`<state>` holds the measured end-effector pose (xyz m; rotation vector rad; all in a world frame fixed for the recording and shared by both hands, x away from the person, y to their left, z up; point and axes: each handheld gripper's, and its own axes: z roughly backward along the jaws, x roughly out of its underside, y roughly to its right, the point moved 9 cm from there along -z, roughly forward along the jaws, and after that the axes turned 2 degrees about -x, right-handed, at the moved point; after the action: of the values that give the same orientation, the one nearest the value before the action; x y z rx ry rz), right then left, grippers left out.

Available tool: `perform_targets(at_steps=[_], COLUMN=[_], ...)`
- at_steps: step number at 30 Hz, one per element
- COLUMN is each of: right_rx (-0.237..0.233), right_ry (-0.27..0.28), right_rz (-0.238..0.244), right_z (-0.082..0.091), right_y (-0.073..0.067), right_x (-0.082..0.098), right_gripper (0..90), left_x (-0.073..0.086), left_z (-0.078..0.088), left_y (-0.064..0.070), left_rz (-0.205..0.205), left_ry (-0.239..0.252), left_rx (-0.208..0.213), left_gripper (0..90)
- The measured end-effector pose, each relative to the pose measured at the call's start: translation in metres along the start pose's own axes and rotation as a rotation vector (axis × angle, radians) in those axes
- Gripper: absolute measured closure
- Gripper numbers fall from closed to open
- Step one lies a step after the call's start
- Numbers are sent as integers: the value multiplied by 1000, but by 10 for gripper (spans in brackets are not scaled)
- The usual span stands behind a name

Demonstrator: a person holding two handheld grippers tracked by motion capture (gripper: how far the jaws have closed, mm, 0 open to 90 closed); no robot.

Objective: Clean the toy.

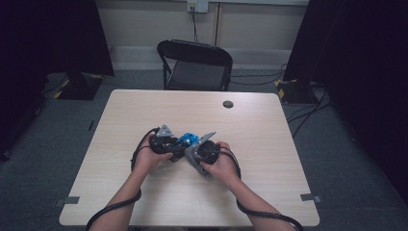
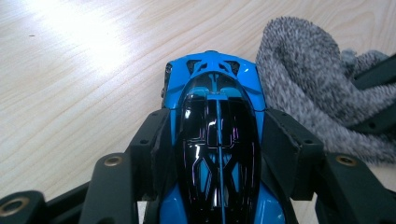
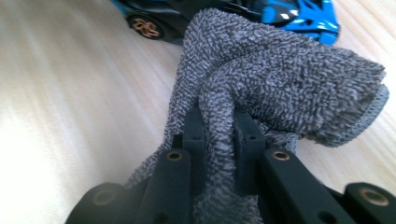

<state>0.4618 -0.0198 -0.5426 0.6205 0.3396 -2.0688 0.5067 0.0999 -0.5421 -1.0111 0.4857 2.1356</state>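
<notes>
A shiny blue and black toy car rests on the wooden table, gripped across its body by my left gripper, whose two black pads press on its flanks. A grey knitted cloth is bunched in my right gripper, pinched tight between the pads. The cloth lies right beside the car's nose on its right side in the left gripper view. In the high view the car sits between the left gripper and the right gripper near the table's middle.
A black folding chair stands beyond the far table edge. A small round dark cap is set in the table's far side. Cables trail from both grippers toward the near edge. Dark curtains hang at both sides.
</notes>
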Motion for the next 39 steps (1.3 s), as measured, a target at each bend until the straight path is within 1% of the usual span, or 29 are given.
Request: perform_targets(at_steps=[2,3,6,7,9,10,11,14,17,19,22,25,29,30,32,33,36,37,38,39], right_rx=[-2,-9,-10,-22,-23,-28,-35,-44,-66,-69,-72,-80,-91,-93,-94,-103,-109,-121,-121,-129], right_ry=[1,1,1,2,3,3,5,7,6,6,2,6,9,9,11,11,13,18,18,19], right_rz=[-1,7,4,5,10,10,12,14,33,43,36,45,50,53,51,59,64,77,77,84], right_z=[0,0,-1,-1,-1,-2,-2,-3,-5,-6,-7,-8,-8,-9,-9,-9,-9,-9,-9,-9], right_y=[-2,-5,-7,-10,-11,-13,-16,-19,-29,-32,-36,-41,-45,-46,-47,-49,-51,-55,-55,-59], right_x=[0,-1,-1,-2,-2,-2,-3,-4,-8,-9,-11,-12,-12,-13,-13,-13,-13,-14,-14,-14], right_gripper=[787,787,787,787,787,787,787,787,787,787,787,787,787,787,787,787,787,787,787,787], left_x=[0,0,0,0,0,0,0,0,0,0,0,0,0,0,0,0,0,0,0,0], left_z=[0,0,0,0,0,0,0,0,0,0,0,0,0,0,0,0,0,0,0,0], left_y=[0,0,0,-1,-1,0,-1,-1,-1,-1,-1,1,0,-1,0,-1,-1,0,0,-1], left_rz=[1,2,2,-4,-6,0,-9,-3,-2,-2,0,9,6,-5,-4,-4,-3,-2,-2,-9], left_ry=[1,1,1,2,3,4,3,6,6,5,7,7,4,2,3,3,4,3,3,-1], left_rx=[1,0,-2,-6,-6,-3,-9,-9,-9,-9,-7,-1,-4,-10,-9,-10,-11,-10,-10,-10], left_gripper=[436,435,435,435,435,435,436,436,436,436,436,436,436,436,436,436,436,435,435,435])
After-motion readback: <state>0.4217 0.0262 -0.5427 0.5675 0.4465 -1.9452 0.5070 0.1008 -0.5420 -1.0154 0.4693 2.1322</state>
